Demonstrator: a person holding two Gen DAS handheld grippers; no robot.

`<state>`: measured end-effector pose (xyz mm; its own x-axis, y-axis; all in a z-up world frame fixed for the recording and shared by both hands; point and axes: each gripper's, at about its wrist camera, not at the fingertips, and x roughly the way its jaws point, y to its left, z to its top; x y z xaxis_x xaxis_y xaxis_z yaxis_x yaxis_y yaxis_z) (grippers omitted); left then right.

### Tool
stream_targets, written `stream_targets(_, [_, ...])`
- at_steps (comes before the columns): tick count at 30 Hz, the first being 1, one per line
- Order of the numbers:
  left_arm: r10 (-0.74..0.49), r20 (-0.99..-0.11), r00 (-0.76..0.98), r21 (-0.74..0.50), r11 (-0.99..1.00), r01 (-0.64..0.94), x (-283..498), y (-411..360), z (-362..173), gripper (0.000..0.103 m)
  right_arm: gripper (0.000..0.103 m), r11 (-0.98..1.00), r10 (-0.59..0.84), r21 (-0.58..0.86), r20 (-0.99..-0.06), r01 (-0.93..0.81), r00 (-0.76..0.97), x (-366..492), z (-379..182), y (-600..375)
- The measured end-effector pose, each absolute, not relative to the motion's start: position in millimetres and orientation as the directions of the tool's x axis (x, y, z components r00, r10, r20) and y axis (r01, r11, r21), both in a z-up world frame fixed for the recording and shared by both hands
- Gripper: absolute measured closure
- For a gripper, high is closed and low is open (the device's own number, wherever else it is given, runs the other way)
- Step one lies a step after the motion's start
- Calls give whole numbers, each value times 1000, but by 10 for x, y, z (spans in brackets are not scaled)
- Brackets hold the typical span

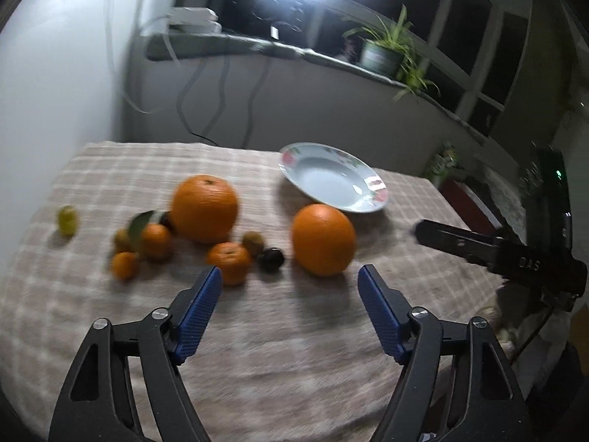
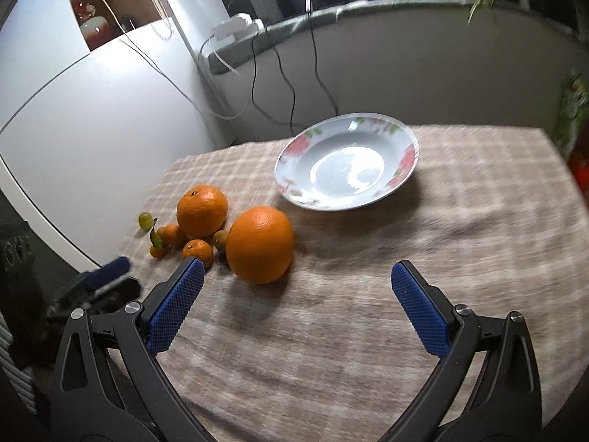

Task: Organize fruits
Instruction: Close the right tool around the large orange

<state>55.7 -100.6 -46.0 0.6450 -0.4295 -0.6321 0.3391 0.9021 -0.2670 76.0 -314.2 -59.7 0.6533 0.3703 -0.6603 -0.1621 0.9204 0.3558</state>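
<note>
Two large oranges sit on the checked tablecloth: one (image 1: 323,238) (image 2: 260,244) nearer the plate, the other (image 1: 204,208) (image 2: 201,210) further left. Around them lie small mandarins (image 1: 230,262) (image 2: 198,251), a dark fruit (image 1: 271,259), a small brown fruit (image 1: 253,242) and a green grape (image 1: 67,220) (image 2: 145,220). An empty white floral plate (image 1: 368,204) (image 2: 291,154) stands behind. My left gripper (image 1: 290,280) is open above the cloth, just short of the fruit. My right gripper (image 2: 297,276) is open, with the nearer orange by its left finger (image 2: 176,304).
The right gripper's body (image 1: 508,254) shows at the right of the left wrist view; the left gripper's tip (image 2: 110,270) shows at the left of the right wrist view. A white cabinet (image 2: 84,118), cables, a windowsill with a potted plant (image 1: 386,51) stand behind the table.
</note>
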Motion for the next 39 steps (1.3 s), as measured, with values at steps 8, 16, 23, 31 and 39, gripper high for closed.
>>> stream_targets(8, [-481, -668, 569, -286, 871, 400, 829, -1332, -631, 36, 3, 876, 467, 445, -684, -188, 560, 1129, -866, -3034])
stream_targets(16, [-483, -690, 539, -271, 863, 427, 993, -1471, -739, 43, 10, 809, 564, 565, -669, -161, 485, 1387, -1047, -3041])
stream_targets(23, [-477, -708, 520, -265, 863, 431, 1110, -1525, -851, 47, 13, 787, 594, 600, -673, -144, 441, 1530, -1173, -3001])
stream_targets(31, [-485, -700, 524, -260, 857, 445, 1141, -1550, -842, 47, 28, 746, 642, 653, -652, -132, 404, 1612, -1255, -2982])
stream_targets(39, [-500, -698, 514, -283, 850, 444, 1157, -1518, -866, 47, 36, 745, 651, 649, -660, -152, 374, 1606, -1272, -2859])
